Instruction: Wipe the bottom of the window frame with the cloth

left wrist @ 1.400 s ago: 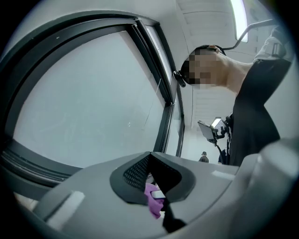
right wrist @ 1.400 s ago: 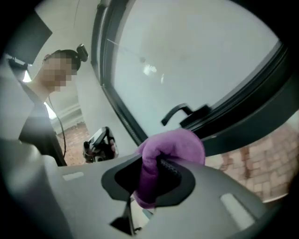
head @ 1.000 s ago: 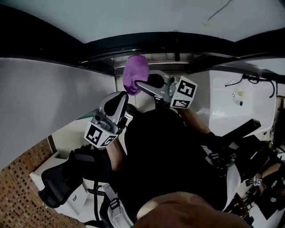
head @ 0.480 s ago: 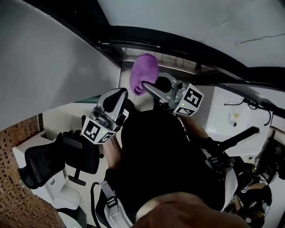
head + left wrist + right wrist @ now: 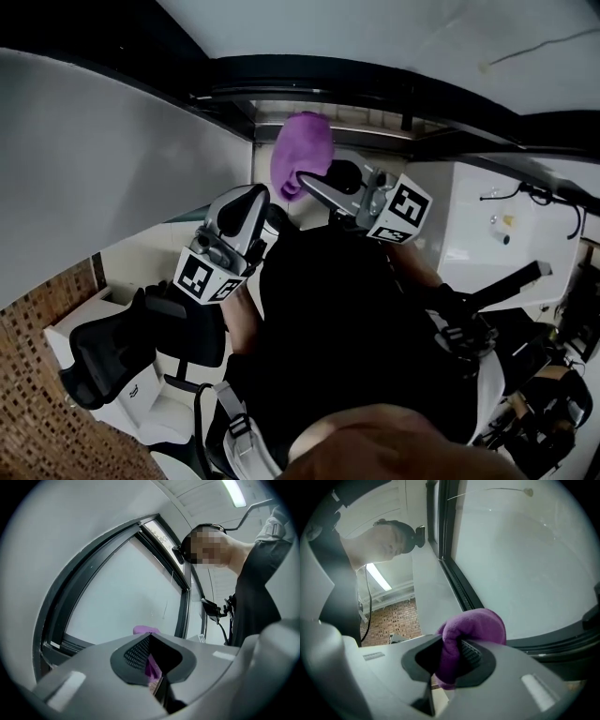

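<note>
- Step in hand: the approach to the wipe. The right gripper (image 5: pixel 305 178) holds the cloth (image 5: pixel 305 148) up at the window frame (image 5: pixel 375 92). Judging by its position, no stroke along the frame has begun.
- Right gripper state: the jaws are clamped on a fold of the cloth (image 5: pixel 476 625). The rest of the cloth bulges past the jaw tips as a rounded pad.
- Left gripper (image 5: pixel 251 202) state: the jaws are narrowly apart with nothing between them. It is held close to the person's body, left of the right gripper and nearer.
- Cloth position: low in front of the glass (image 5: pixel 126 588), near the corner where the bottom rail (image 5: pixel 70 645) meets the upright post (image 5: pixel 185 581). No view settles whether the cloth touches the frame.
- Next move, as judged: bring the pad of cloth down onto the bottom rail, press lightly, and draw it along the rail's length. Only one fold is clamped, so drag on the rail could pull the cloth loose.
- Left gripper view only: shows the bottom rail and the cloth (image 5: pixel 145 630) together, and so where the cloth sits against the rail.
- Right gripper view only: shows the grip itself, and a slotted track (image 5: pixel 461 592) of the frame running past the cloth.
- Head view only: shows both grippers at once and how they stand to each other.
</note>
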`<move>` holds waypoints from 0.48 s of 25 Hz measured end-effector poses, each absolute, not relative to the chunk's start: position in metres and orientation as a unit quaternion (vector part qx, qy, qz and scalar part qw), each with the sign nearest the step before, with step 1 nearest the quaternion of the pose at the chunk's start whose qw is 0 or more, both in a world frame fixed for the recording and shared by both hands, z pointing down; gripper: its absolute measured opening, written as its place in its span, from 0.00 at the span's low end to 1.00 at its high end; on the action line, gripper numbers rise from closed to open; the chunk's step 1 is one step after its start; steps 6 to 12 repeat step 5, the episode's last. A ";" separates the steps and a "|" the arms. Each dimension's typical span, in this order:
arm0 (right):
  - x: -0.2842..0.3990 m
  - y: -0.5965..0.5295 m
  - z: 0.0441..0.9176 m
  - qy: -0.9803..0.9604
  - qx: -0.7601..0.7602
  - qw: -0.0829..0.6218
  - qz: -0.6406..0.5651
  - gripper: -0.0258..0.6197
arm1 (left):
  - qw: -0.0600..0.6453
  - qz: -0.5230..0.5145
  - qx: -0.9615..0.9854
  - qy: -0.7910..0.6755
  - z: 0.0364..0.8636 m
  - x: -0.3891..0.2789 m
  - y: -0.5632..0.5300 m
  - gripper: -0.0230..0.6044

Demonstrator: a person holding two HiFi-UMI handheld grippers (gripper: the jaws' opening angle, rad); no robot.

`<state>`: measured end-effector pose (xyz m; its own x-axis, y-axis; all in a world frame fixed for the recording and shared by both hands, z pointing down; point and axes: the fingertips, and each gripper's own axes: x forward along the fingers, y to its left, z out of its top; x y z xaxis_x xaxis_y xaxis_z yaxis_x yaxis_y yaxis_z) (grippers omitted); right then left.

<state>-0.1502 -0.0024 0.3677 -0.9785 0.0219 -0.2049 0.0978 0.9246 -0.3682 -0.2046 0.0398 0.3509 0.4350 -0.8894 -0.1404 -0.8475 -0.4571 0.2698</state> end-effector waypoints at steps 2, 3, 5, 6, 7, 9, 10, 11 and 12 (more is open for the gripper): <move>-0.146 -0.005 0.369 0.976 0.028 0.098 -0.193 0.14 | 0.081 -0.130 0.846 -0.510 0.352 -0.198 0.036 0.04; -0.143 -0.006 0.370 0.976 0.027 0.098 -0.193 0.14 | 0.081 -0.130 0.847 -0.508 0.353 -0.195 0.035 0.04; -0.139 -0.009 0.371 0.976 0.026 0.097 -0.193 0.14 | 0.082 -0.130 0.849 -0.505 0.354 -0.189 0.031 0.04; -0.139 -0.009 0.371 0.976 0.026 0.097 -0.193 0.14 | 0.082 -0.130 0.849 -0.505 0.354 -0.189 0.031 0.04; -0.139 -0.009 0.371 0.976 0.026 0.097 -0.193 0.14 | 0.082 -0.130 0.849 -0.505 0.354 -0.189 0.031 0.04; -0.139 -0.009 0.371 0.976 0.026 0.097 -0.193 0.14 | 0.082 -0.130 0.849 -0.505 0.354 -0.189 0.031 0.04; -0.139 -0.009 0.371 0.976 0.026 0.097 -0.193 0.14 | 0.082 -0.130 0.849 -0.505 0.354 -0.189 0.031 0.04; -0.139 -0.009 0.371 0.976 0.026 0.097 -0.193 0.14 | 0.082 -0.130 0.849 -0.505 0.354 -0.189 0.031 0.04; -0.139 -0.009 0.371 0.976 0.026 0.097 -0.193 0.14 | 0.082 -0.130 0.849 -0.505 0.354 -0.189 0.031 0.04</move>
